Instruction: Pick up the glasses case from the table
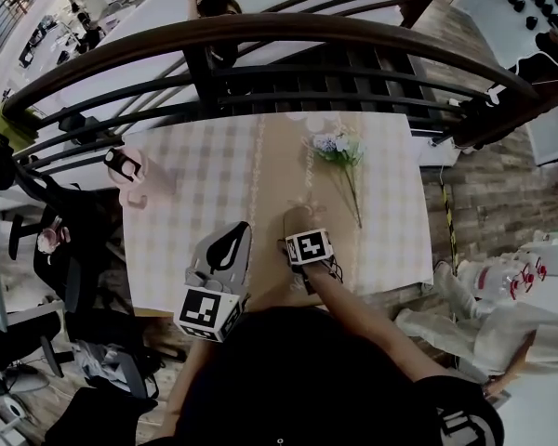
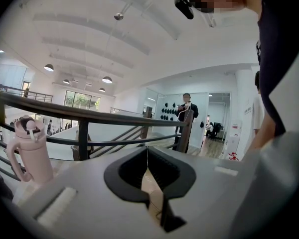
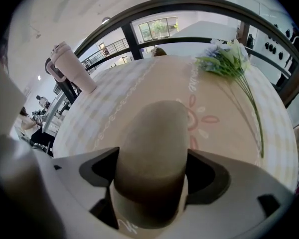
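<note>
The right claw (image 3: 152,172) is clamped on the glasses case (image 3: 150,148), one jaw pressed to each long side. The case is a rounded, taupe hard shell that juts forward over the beige runner (image 3: 189,91) down the middle of the table (image 1: 167,221). Whether its underside touches the runner cannot be told. A scrap of white script shows on the case's near end, too cut off to read. The runner carries a pink stitched flower motif just past the case's tip.

The left claw (image 2: 147,171) has its jaws together with nothing between them. It is tilted up toward the dark railing (image 2: 89,117) and sits near the table's front edge, left of the right claw.

A bunch of pale blue and white flowers (image 3: 228,58) lies on the checked cloth, right of the runner. A pink handled tumbler (image 3: 70,66) stands upright at the table's far left side, well apart from the case. No brand or label is legible on it.
</note>
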Tool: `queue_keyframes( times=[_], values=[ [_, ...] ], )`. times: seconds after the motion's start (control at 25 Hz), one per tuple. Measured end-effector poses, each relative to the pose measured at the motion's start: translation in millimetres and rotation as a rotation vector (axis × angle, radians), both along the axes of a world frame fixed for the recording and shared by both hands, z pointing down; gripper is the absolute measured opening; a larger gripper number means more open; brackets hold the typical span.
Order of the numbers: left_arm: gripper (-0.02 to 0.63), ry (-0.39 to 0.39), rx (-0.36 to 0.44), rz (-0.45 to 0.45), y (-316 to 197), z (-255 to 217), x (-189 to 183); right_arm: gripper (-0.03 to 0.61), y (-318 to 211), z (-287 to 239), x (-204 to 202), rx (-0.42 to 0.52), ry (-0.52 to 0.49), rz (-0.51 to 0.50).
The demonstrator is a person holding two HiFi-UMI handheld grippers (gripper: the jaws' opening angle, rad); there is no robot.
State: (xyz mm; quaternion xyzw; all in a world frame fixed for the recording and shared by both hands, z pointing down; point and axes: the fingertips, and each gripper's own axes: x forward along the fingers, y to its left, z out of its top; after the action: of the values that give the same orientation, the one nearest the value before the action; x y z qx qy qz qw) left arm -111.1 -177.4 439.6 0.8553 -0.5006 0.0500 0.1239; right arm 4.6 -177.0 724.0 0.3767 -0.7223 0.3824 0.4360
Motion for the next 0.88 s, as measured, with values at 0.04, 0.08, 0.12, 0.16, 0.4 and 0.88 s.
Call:
queue_keyframes(
  times=[0.04, 0.08, 0.12, 0.16, 0.4, 0.88],
  values=[
    [0.014, -0.001, 0.002, 0.004, 1, 0, 1, 0.371, 0, 1, -1, 0.000, 0.003, -0.003],
    [0.013, -0.001, 0.002, 0.007, 1, 0, 1, 0.371, 0, 2, -2, 0.001, 0.010, -0.006],
    [0.014, -0.002, 0.003, 0.011, 1, 0, 2, 0.371, -1, 3, -2, 0.002, 0.021, -0.007],
    [0.014, -0.004, 0.003, 0.013, 2, 1, 2, 0.371, -1, 3, -2, 0.004, 0.031, -0.005],
    [0.014, 0.000, -0.011, 0.004, 3, 3, 3, 0.371, -2, 6, -1, 0.012, 0.035, 0.006],
    [0.014, -0.002, 0.010, 0.009, 15, -2, 6, 0.371, -2, 3, 4, 0.018, 0.025, 0.018]
  ],
)
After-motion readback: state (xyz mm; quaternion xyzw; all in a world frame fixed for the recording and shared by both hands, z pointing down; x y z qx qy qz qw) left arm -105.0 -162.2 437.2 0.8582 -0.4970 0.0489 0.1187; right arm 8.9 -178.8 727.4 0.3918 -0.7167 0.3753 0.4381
